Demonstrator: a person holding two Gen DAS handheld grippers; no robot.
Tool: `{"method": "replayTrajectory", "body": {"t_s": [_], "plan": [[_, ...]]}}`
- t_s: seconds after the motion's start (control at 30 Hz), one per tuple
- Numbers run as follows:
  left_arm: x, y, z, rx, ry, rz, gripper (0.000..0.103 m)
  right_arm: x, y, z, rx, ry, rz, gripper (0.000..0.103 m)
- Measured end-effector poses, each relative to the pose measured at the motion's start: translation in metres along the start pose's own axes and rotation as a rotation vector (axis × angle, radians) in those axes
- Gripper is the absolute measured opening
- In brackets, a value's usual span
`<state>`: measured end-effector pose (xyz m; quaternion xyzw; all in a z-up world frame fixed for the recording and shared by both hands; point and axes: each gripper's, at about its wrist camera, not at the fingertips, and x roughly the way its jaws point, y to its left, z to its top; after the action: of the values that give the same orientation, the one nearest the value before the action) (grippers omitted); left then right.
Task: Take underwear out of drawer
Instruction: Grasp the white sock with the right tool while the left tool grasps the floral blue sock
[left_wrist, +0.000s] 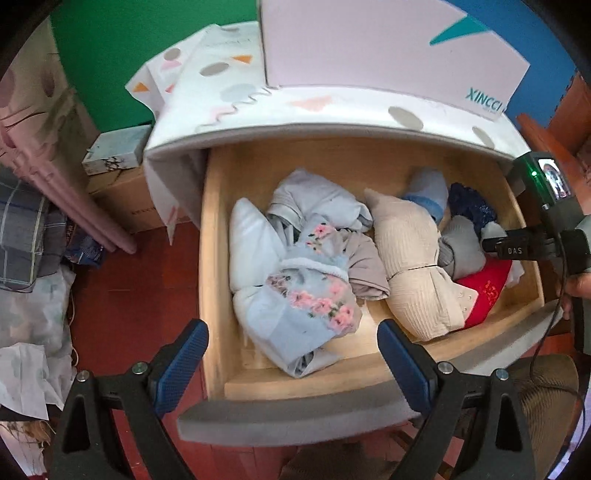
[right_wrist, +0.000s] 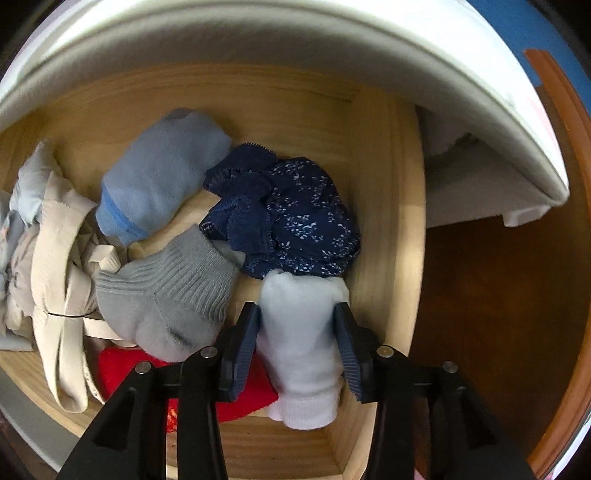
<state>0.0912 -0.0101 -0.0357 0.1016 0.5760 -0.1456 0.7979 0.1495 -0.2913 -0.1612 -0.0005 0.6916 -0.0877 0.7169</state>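
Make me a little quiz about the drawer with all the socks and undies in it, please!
1. True or false: the right gripper has its fingers on either side of a pale blue sock.
2. Which thing lies just beyond that sock? A) navy patterned underwear B) a green towel C) a yellow hat
3. Fill in: the left gripper is wide ____ above the front of the drawer.

Key:
1. True; both pads touch the sock.
2. A.
3. open; it holds nothing, and the floral blue garment lies below it.
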Motion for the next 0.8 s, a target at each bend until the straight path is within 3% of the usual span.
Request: {"method": "replayTrajectory", "body": {"t_s": [0.17, 0.27, 0.33, 0.4, 0.47, 0.5, 0.67, 0.8], "plan": [[0.02, -0.011, 0.012, 0.009, 0.047, -0.009, 0.095, 0.005, 0.018, 0.004, -0.053, 0.009, -0.033, 0.05], [0.033, -0.017, 0.017, 0.01, 0.075, 0.024, 0.095, 0.011, 0.027, 0.004, -0.065, 0.006, -0.061, 0.051], [0.04, -0.016, 0.019, -0.008, 0.081, 0.015, 0.095, 0.013, 0.026, 0.004, -0.046, 0.0, -0.055, 0.05], [0.044, -0.015, 0.02, -0.04, 0.086, 0.008, 0.093, 0.01, 0.023, -0.004, -0.028, -0.007, -0.057, 0.038], [0.05, -0.014, 0.019, -0.058, 0.104, -0.008, 0.066, 0.01, 0.017, -0.005, -0.008, -0.01, -0.015, 0.035], [0.052, -0.013, 0.019, -0.064, 0.116, -0.002, 0.061, 0.01, 0.014, -0.005, -0.001, -0.012, -0.004, 0.034], [0.053, -0.007, 0.014, -0.082, 0.109, 0.015, 0.039, 0.004, -0.004, -0.01, 0.025, -0.03, 0.018, 0.032], [0.047, 0.002, 0.015, -0.113, 0.102, -0.01, 0.031, -0.008, -0.006, -0.013, 0.035, -0.05, 0.025, 0.031]]}}
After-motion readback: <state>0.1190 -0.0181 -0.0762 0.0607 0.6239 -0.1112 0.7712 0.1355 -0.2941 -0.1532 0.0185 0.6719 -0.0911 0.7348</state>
